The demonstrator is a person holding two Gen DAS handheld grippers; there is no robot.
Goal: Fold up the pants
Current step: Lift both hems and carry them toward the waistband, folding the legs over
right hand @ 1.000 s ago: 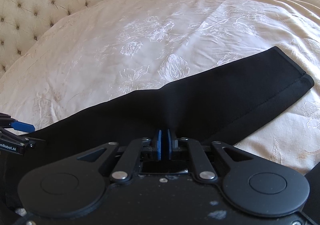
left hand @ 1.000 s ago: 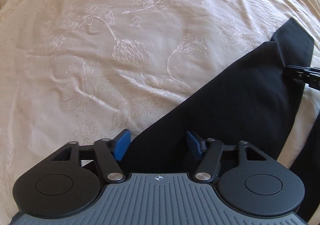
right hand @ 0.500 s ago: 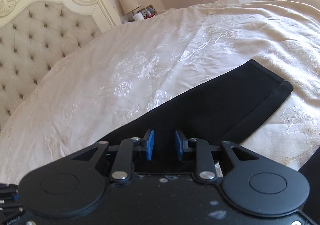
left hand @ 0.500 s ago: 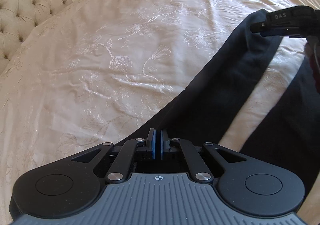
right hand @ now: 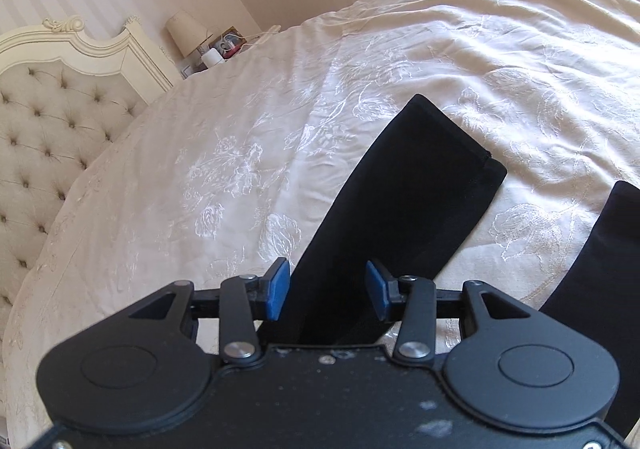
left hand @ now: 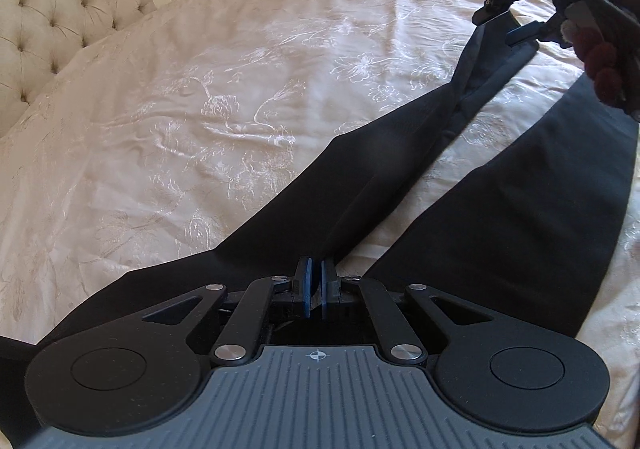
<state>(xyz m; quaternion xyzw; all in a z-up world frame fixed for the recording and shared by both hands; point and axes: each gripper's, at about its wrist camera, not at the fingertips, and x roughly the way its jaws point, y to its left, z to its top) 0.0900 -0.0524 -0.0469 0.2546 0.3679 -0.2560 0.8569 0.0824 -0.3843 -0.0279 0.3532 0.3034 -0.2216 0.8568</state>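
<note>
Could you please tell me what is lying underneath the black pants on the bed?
The black pants lie on a cream floral-embroidered bedspread, which shows around both legs and between them. Whatever is directly beneath the fabric is covered.

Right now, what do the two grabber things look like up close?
Both are black with round side discs, silver screws and bright blue finger pads. The left gripper has a ribbed grey body with a small crosshair mark. The right gripper has a plain black, speckled body. No cables show.

Black pants [left hand: 400,177], legs spread apart, one leg lifted off bedspread
</note>
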